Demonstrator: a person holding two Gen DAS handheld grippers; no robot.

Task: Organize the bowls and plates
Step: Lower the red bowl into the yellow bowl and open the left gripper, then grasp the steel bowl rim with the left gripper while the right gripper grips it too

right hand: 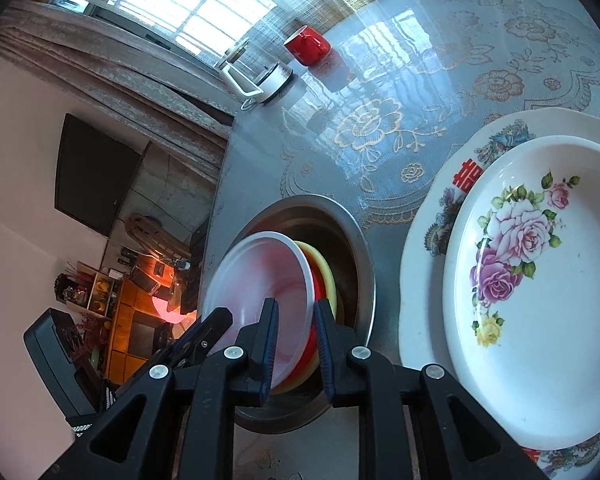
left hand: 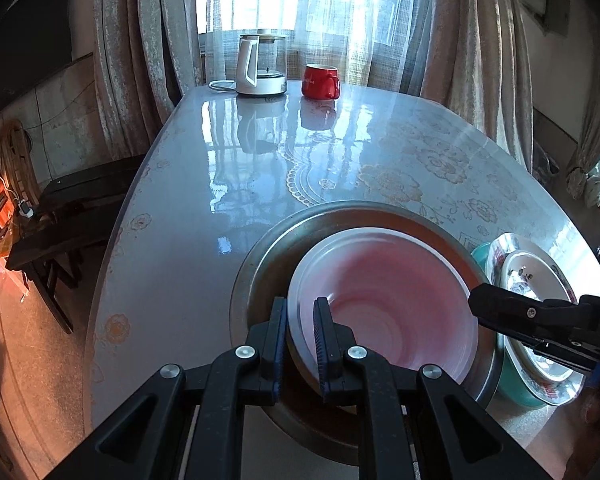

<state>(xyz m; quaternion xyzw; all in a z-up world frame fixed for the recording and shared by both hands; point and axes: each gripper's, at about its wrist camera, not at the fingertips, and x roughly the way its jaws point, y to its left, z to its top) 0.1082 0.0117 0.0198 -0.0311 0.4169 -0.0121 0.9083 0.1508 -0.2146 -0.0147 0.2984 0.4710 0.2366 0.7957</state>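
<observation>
A white plastic bowl (left hand: 396, 300) with a pink tint sits inside a large steel basin (left hand: 260, 264). My left gripper (left hand: 302, 344) is shut on the bowl's near rim. In the right wrist view the same white bowl (right hand: 260, 276) lies on a red bowl (right hand: 318, 288) and a yellow bowl (right hand: 326, 268) in the steel basin (right hand: 360, 248). My right gripper (right hand: 296, 344) straddles the stacked rims, jaws partly open, not visibly clamped. It also shows in the left wrist view (left hand: 484, 300). Two floral plates (right hand: 540, 280) are stacked to the right.
A red mug (left hand: 320, 81) and a glass kettle (left hand: 262, 65) stand at the table's far edge by the curtained window. A teal bowl (left hand: 516, 392) sits under the floral plates (left hand: 536, 280). A dark bench (left hand: 72, 208) stands left of the table.
</observation>
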